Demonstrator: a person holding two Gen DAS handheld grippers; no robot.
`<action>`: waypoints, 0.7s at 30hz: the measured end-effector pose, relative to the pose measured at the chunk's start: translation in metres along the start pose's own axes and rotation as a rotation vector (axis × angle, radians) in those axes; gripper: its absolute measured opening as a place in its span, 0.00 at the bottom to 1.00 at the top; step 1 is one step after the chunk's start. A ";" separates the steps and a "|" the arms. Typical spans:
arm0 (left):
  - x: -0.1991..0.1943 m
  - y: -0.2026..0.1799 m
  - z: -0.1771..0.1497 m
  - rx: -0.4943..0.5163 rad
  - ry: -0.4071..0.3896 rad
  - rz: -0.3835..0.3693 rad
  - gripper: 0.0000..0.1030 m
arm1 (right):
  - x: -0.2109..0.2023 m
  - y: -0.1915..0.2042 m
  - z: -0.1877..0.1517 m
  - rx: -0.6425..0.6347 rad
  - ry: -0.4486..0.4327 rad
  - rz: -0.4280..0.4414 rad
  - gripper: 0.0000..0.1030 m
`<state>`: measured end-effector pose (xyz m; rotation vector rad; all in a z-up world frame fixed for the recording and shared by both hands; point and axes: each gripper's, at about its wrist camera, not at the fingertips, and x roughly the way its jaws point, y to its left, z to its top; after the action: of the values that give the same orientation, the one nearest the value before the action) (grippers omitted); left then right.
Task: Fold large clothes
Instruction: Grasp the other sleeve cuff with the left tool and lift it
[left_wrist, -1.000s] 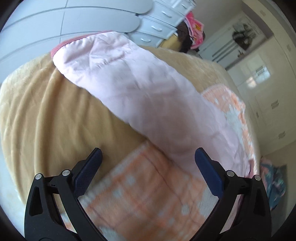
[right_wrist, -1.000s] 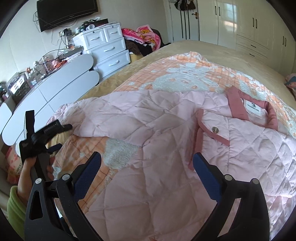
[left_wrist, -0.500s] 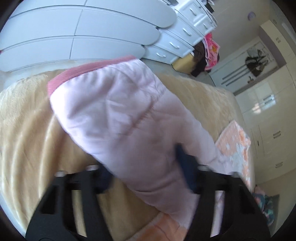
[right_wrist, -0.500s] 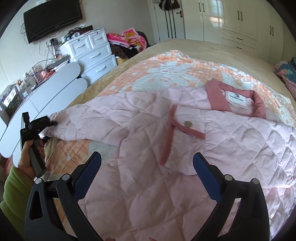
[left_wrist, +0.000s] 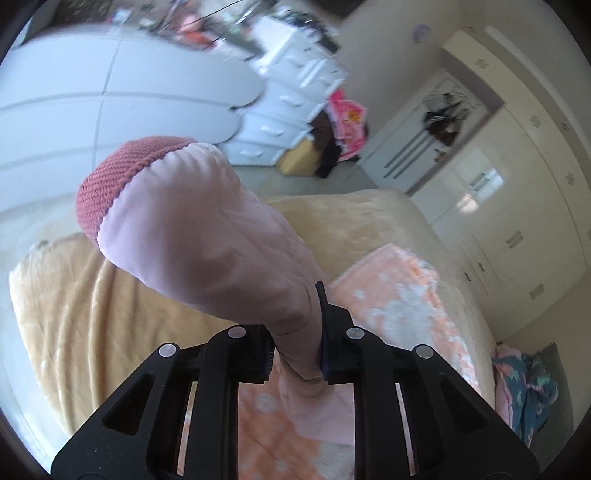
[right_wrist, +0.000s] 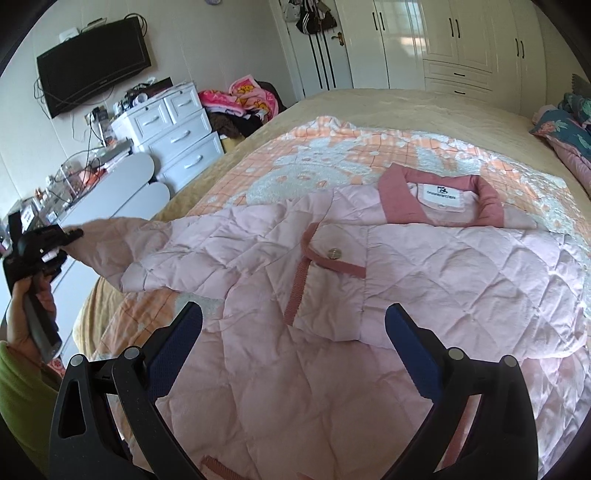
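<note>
Clamping the left tool (left_wrist: 295, 350) on the pink sleeve (left_wrist: 207, 236), we are holding it off the bed (right_wrist: 369, 99). Hovering wide open and empty, our right tool (right_wrist: 293, 325) is facing the quilted jacket (right_wrist: 406, 273), which is lying flat on the bed's orange blanket (right_wrist: 332, 155).

A wide bed (right_wrist: 406, 107) carried a tan cover. On it lay an orange-and-white checked blanket (right_wrist: 332, 147), spread toward the near left edge. A pink quilted jacket (right_wrist: 443, 266) lay flat upon the blanket, collar far. Dark patterned bedding (right_wrist: 565, 129) sat at the far right.
</note>
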<state>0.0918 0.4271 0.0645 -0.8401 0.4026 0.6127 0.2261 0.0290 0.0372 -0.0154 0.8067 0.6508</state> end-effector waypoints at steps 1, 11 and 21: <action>-0.008 -0.011 0.001 0.018 -0.010 -0.017 0.10 | -0.005 -0.003 0.000 0.007 -0.006 0.000 0.96; -0.059 -0.091 -0.008 0.132 -0.075 -0.094 0.10 | -0.056 -0.027 -0.005 0.055 -0.082 0.001 0.96; -0.092 -0.160 -0.033 0.246 -0.078 -0.186 0.10 | -0.100 -0.061 -0.016 0.117 -0.143 -0.024 0.96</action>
<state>0.1225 0.2875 0.1863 -0.6080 0.3175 0.4122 0.1978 -0.0778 0.0797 0.1263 0.7046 0.5740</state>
